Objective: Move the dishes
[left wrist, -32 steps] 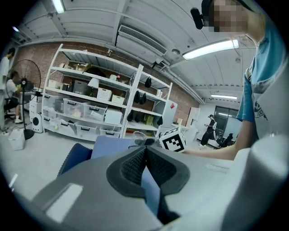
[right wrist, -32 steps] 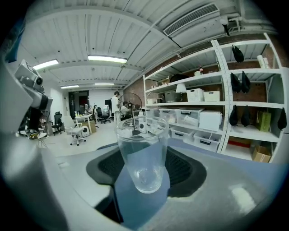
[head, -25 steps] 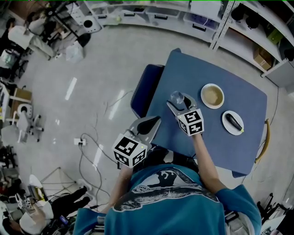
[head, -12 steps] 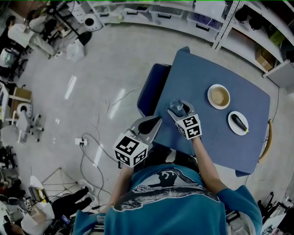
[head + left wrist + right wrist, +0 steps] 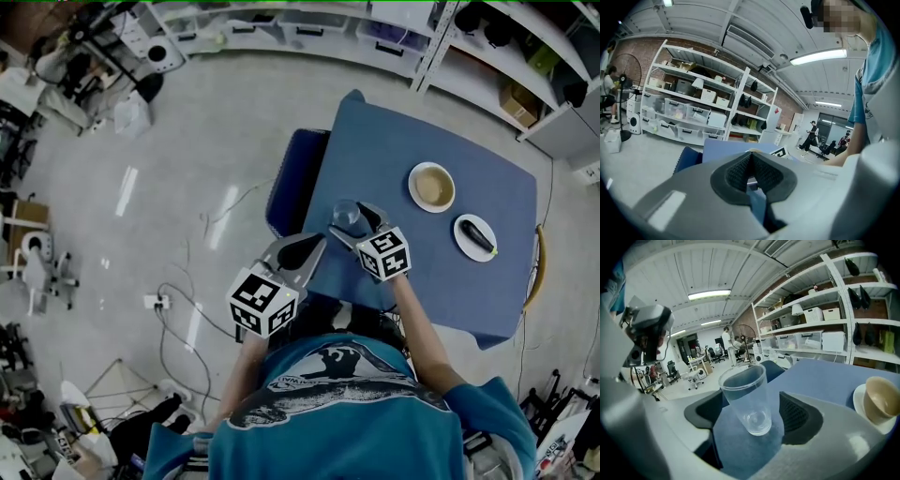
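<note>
Cup: clear, empty, upright on the table, near its left edge; well apart from the bowl and the plate with an eggplant further right.
Right gripper: spread wide, jaws just been opening; cup between them, neither pad pressing on it.
Left gripper: pressed together, nothing pinched, off the table's near-left edge.
Weight: probably very light; thin wall and nothing inside.
Stiffness: likely thin plastic, so bound to flex or dent under a hard squeeze.
Surface: smooth and glossy, apt to slip; tapered, wider at the rim, so inclined to slide downward out of a loose pinch.
Stability: narrow base, tall body; easily tipped by a sideways nudge.
Where to grip: across the middle of the wall, pads on opposite sides, gentle pressure; not at the rim, where most flex is likely.
Fragility: crushing more likely than breaking.
</note>
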Demonstrator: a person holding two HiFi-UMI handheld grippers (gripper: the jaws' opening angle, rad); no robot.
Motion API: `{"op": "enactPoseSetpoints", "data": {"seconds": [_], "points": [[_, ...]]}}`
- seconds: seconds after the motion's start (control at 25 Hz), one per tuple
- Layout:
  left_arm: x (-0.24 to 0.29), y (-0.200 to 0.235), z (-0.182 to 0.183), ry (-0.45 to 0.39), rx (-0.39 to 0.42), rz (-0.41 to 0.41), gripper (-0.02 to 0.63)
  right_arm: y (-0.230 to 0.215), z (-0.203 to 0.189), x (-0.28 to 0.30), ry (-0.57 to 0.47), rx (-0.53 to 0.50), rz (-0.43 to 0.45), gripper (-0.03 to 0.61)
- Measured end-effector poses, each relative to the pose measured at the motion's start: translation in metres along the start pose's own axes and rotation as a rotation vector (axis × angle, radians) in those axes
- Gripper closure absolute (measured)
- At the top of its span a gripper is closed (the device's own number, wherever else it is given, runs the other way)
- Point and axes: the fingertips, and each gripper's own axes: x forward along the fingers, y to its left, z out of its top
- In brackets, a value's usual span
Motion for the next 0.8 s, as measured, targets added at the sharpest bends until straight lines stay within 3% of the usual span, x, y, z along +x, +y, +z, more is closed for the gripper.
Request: {"op": "enactPoseSetpoints", "data": {"seconds": [0.48, 0.8], "points": [[0.040, -0.028, 0.002, 0.010, 0.000, -0.110, 0.600, -0.046, -0.008, -0.066, 0.038, -0.096, -0.042, 0.193], [0.072, -0.058, 0.003, 0.027, 0.020, -0.146, 0.601, -0.129, -0.019, -0.100, 0.103, -0.164, -0.168, 0.246]]}}
